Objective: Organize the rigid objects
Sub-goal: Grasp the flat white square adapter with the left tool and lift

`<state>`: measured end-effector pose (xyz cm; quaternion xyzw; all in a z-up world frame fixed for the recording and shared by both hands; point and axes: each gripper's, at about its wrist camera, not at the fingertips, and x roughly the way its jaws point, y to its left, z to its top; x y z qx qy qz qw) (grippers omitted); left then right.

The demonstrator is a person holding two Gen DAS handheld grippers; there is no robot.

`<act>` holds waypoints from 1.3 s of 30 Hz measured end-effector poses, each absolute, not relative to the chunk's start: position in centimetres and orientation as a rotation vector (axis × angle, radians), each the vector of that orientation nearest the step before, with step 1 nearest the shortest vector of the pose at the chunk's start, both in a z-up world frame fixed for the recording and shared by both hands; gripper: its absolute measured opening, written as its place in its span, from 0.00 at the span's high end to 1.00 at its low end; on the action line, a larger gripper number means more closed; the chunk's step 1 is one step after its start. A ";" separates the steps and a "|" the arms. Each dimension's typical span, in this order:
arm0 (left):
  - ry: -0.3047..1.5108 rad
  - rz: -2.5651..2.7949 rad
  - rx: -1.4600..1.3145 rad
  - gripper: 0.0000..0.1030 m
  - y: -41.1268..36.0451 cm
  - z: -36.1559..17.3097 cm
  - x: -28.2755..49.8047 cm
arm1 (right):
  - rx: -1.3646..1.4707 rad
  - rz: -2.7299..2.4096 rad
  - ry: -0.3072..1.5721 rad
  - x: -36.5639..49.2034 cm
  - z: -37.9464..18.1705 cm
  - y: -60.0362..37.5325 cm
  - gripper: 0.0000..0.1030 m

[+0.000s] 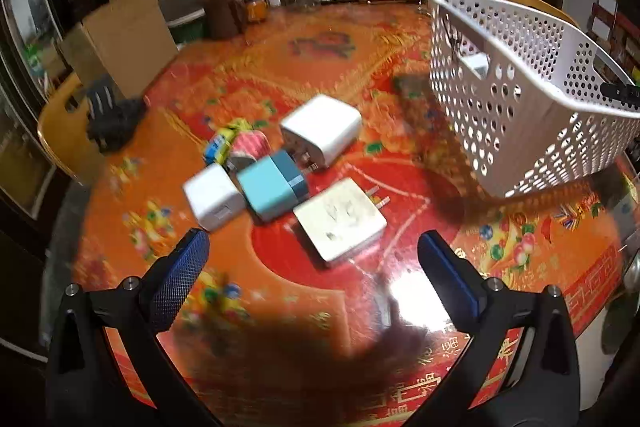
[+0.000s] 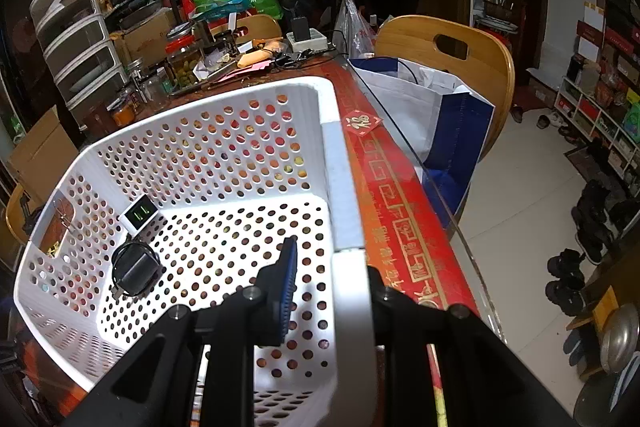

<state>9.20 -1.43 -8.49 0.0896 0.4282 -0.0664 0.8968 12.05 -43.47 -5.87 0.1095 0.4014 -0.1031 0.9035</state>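
only the right tool (image 2: pixel 332 291), clamping the basket (image 2: pixel 352 307) rim, shows chargers (image 2: pixel 138 271) inside; left tool (image 1: pixel 314 267) gapes.

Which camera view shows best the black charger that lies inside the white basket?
The right wrist view shows it best: it looks down into the white basket, so the black charger lies in plain sight on the perforated floor, near a small white plug. The left wrist view shows only the basket's outer wall; the charger cannot be made out there.
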 end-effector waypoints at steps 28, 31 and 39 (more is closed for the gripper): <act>0.979 -0.137 0.062 0.42 -3.6 -13.1 15.1 | 0.235 -0.222 0.831 12.0 -5.8 -43.3 0.81; 0.958 -0.129 0.079 0.42 -3.7 -13.0 14.7 | 0.235 -0.221 0.829 12.0 -5.7 -43.3 0.81; 0.850 -0.083 0.135 0.42 -3.4 -10.1 12.9 | 0.233 -0.222 0.830 12.0 -5.7 -43.3 0.81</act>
